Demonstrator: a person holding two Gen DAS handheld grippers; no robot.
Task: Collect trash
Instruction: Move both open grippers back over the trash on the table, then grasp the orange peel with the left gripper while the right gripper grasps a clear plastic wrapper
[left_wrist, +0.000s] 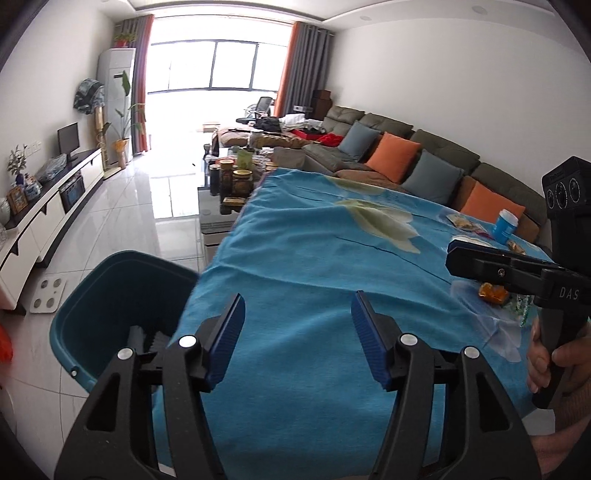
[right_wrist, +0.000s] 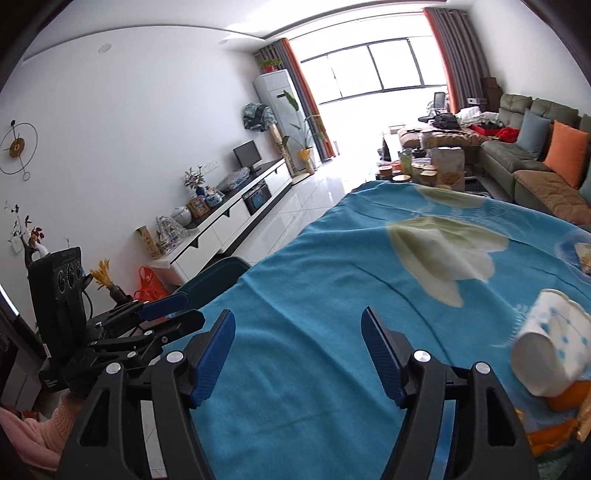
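Note:
A table with a blue flowered cloth (left_wrist: 314, 258) fills both views. A teal bin (left_wrist: 110, 302) stands on the floor at its left edge and also shows in the right wrist view (right_wrist: 218, 275). My left gripper (left_wrist: 297, 339) is open and empty above the cloth's near edge beside the bin. My right gripper (right_wrist: 297, 356) is open and empty over the cloth. A white and blue paper cup (right_wrist: 550, 350) lies on its side to its right, with orange wrappers (right_wrist: 554, 432) below. In the left wrist view, a blue cup (left_wrist: 504, 226) and an orange wrapper (left_wrist: 493, 292) lie at far right.
A grey sofa with orange and blue cushions (left_wrist: 406, 158) runs along the right. A coffee table with jars (left_wrist: 232, 181) stands beyond the table. A white TV cabinet (left_wrist: 44, 214) lines the left wall, with tiled floor (left_wrist: 147, 206) between. A scale (left_wrist: 48, 295) lies near the bin.

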